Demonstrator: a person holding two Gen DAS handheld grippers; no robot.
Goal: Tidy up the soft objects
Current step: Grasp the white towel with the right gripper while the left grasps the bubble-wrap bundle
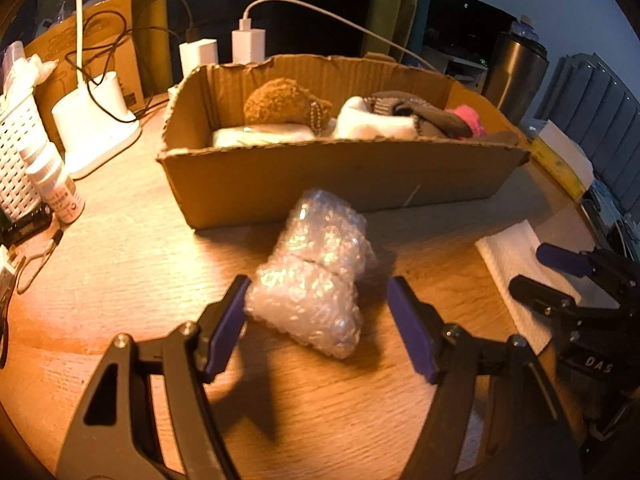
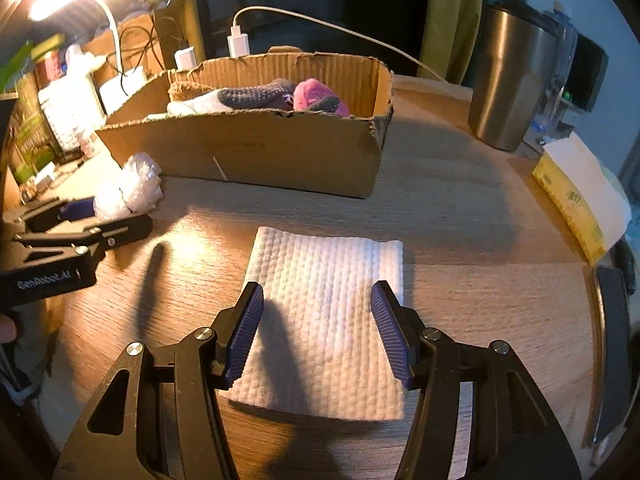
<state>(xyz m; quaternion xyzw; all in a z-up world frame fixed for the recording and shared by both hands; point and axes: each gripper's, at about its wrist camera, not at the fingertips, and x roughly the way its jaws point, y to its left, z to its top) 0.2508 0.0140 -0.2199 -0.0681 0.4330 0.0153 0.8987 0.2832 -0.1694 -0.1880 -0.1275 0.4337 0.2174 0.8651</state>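
Bubble wrap is lying bundled on the wooden tabletop, just near of the cardboard box. Left hand-held gripper is hovering with its fingers spread wide on either side of the bundle's near end, gripping nothing. To the right, the right hand-held gripper is likewise standing open and empty above the folded white paper towel. Inside the box, a brown plush toy, socks and a pink fuzzy item are sitting together.
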